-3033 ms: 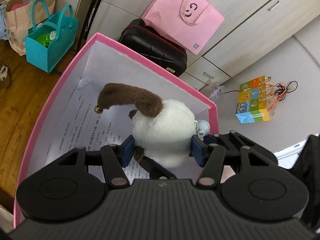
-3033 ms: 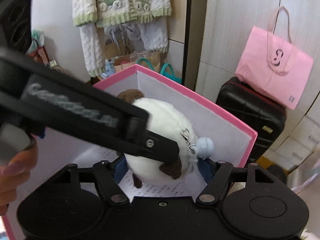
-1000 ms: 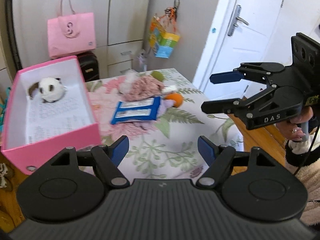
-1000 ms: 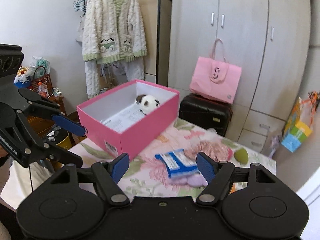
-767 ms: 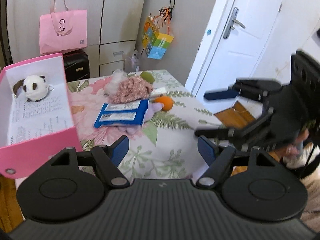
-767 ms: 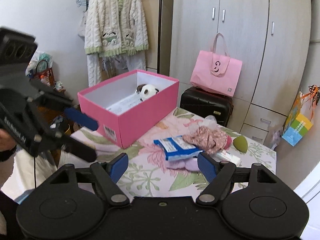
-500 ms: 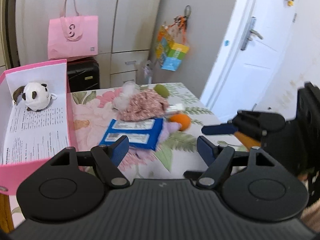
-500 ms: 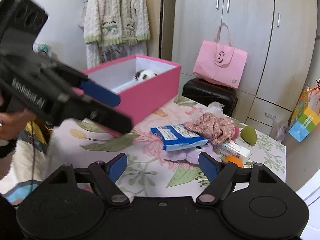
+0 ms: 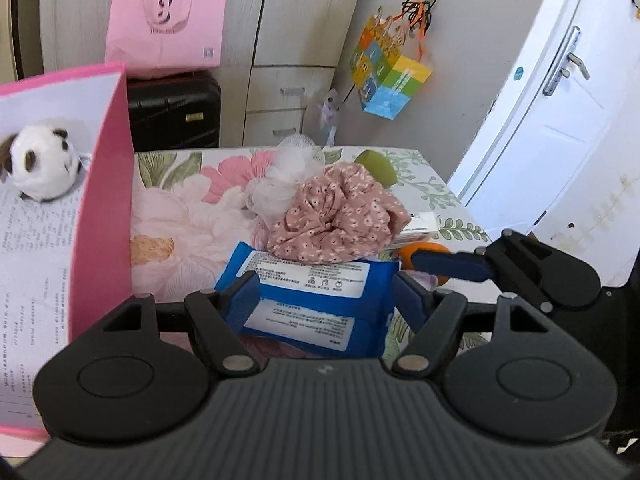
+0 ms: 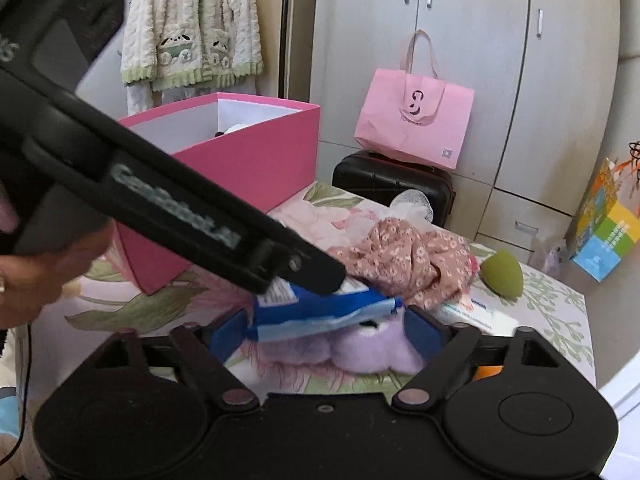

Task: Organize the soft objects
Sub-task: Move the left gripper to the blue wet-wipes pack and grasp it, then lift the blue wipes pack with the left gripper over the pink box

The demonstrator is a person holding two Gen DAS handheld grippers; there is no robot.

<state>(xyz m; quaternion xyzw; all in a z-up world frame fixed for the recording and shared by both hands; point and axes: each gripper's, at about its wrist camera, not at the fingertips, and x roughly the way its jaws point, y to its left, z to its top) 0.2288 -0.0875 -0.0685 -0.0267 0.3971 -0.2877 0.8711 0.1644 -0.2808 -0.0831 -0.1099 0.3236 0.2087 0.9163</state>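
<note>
Left gripper: fingers part-open, straddling the blue wipes pack, no clear press.
Right gripper: fingers wide, just opening, around the purple plush, not gripping.

Glossy blue plastic pack, floral cloth scrunchie, fluffy purple plush, matt pink cardboard box.

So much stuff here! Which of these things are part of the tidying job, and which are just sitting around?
Part of the job:
pink box
panda plush, already in the box
floral fabric
purple plush
white mesh puff
green sponge

Just lying about:
blue packet
pink bag
black suitcase
cream cardigan
</note>
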